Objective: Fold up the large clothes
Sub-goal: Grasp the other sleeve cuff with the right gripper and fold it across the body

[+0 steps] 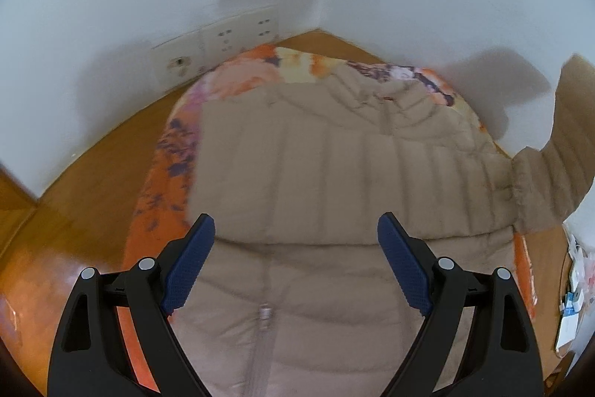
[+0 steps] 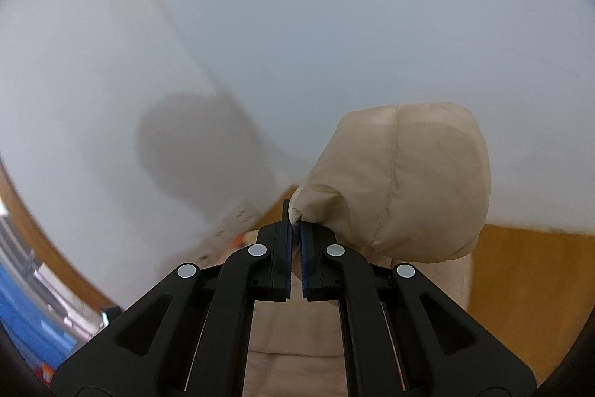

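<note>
A beige quilted puffer jacket (image 1: 316, 173) lies spread on an orange floral cloth (image 1: 163, 173) over a wooden table, its zipper (image 1: 264, 313) running toward me. My left gripper (image 1: 295, 237) is open and empty, hovering over the jacket's lower front. One sleeve (image 1: 557, 151) is lifted up at the right. In the right wrist view my right gripper (image 2: 295, 222) is shut on the sleeve's cuff (image 2: 401, 181), which bulges above the fingers, held up in front of the white wall.
A wooden table (image 1: 74, 207) stands in a white-walled corner with wall sockets (image 1: 223, 41) at the back. Small papers and packets (image 1: 572, 304) lie at the table's right edge. Blue items (image 2: 26, 315) show at the lower left of the right wrist view.
</note>
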A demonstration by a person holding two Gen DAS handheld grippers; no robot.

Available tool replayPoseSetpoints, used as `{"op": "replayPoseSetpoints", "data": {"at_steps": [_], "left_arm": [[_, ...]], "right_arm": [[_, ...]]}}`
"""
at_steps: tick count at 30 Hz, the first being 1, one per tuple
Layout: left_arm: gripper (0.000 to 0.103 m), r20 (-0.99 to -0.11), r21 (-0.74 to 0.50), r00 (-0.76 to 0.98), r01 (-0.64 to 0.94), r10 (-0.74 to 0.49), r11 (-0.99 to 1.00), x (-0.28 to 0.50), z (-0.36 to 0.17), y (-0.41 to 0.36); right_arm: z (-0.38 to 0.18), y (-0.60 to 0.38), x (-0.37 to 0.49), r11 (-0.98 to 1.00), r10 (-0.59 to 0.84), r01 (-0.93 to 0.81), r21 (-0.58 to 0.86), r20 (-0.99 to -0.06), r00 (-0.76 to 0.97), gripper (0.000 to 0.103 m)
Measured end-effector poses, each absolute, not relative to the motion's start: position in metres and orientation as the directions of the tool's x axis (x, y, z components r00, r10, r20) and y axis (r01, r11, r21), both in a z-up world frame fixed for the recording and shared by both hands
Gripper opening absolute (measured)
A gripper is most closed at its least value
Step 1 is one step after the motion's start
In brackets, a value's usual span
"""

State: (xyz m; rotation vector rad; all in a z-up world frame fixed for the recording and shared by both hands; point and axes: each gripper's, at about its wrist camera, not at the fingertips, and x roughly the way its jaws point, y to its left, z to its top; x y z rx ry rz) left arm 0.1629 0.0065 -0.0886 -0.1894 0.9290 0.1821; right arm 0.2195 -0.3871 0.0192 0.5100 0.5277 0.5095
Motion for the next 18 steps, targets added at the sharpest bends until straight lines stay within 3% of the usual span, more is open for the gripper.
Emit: {"op": "replayPoseSetpoints", "data": {"at_steps": [9,14,18], "left_arm": [[0.086,-0.807,-0.064,0.582,-0.263,0.105,0.963,0.135,-0.091,0.046],[0.086,-0.817,-0.063,0.566,-0.282,0.113,0.957,0.123,-0.096,0.068],[0.086,-0.831,-0.059,0.544,-0.293,0.116,0.954,0.117,-0.107,0.081]], "right_arm": [[0.002,-0.278,0.231,0.751,0.642,-0.445,0.487,-0.384,0.664,0.004],[-0.048,-0.194,0.236,0.795,0.589,-0.556,0.244,-0.533,0.608,0.005],[-0.143,-0.121,0.250,0.794,0.488,-0.599,0.106,-0.699,0.523,0.006]]}}
